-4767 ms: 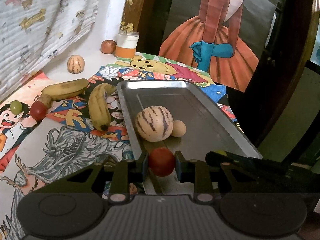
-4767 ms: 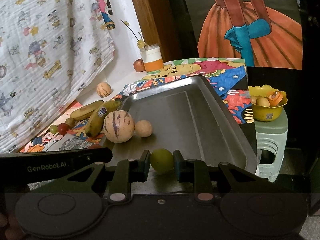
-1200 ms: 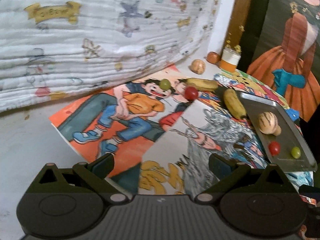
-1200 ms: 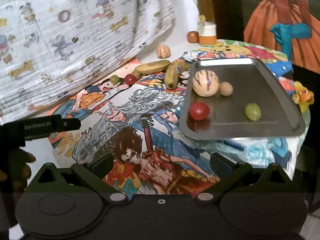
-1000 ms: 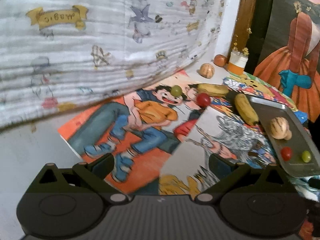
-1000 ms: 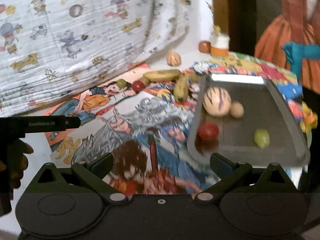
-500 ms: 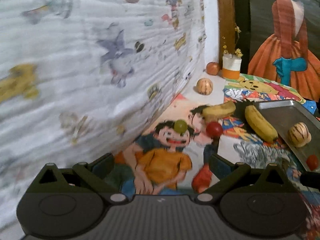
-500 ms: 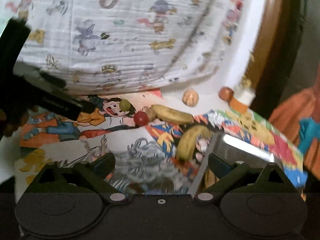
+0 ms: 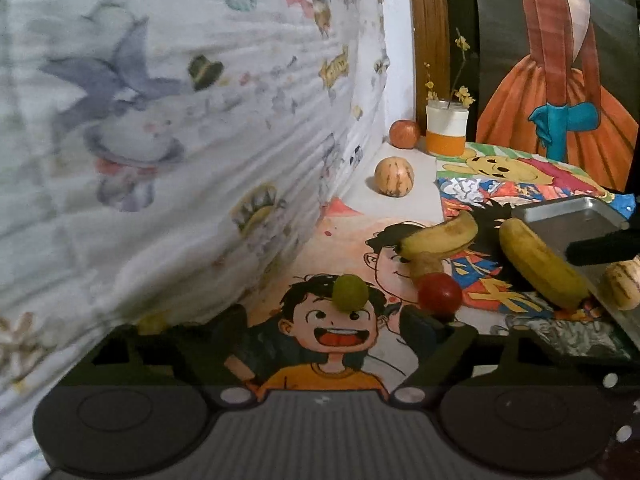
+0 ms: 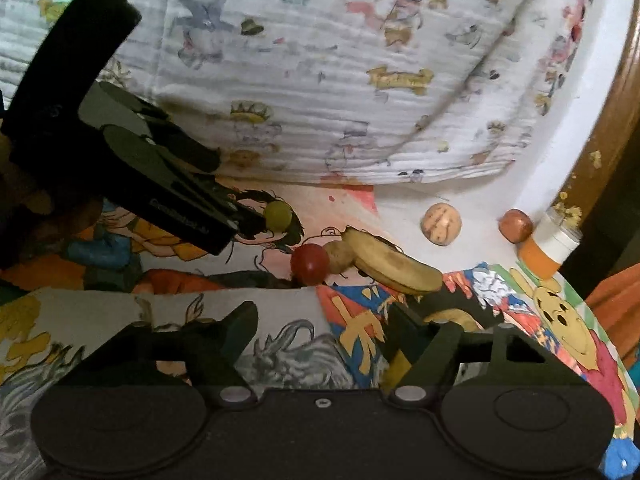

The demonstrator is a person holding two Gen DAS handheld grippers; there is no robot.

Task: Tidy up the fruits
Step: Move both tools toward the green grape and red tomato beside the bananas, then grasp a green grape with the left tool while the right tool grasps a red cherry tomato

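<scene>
— what's the left gripper (image 9: 322, 322) doing over there?

— it's hovering low over the bright cartoon-printed paper mat (image 9: 352, 376), jaws spread and just now narrowing. nothing is pinched; the small round green grape (image 9: 351, 292) is sitting just ahead of the tips, on the drawn boy's black hair, and no pad is pressing it.

— and from the other side?

— the right wrist view is showing that left gripper (image 10: 256, 222) coming in from the left, its dark tips right at the grape (image 10: 277, 215). whether they're touching it, i can't tell.

— the right gripper (image 10: 320, 330)?

— also parted, jaws just now closing in, empty. the small round red tomato (image 10: 310, 265) is lying ahead of it, just right of the grape and apart from it.

— what's the tomato against?

— it's touching the stem end of the spotted yellow banana (image 10: 390, 262), which is stretching away to the right of the grape. a second yellow banana (image 9: 540, 268) is lying farther right, along the edge of the grey metal tray (image 9: 568, 216).

— anything in the tray?

— a striped cream melon-like fruit (image 9: 622, 286), only partly in view. another striped round fruit (image 9: 394, 176) is resting well beyond the grape, near the cartoon-printed white cloth (image 9: 160, 120), with a reddish round fruit (image 9: 405, 134) and an orange-and-white jar (image 9: 446, 130) behind it.
</scene>
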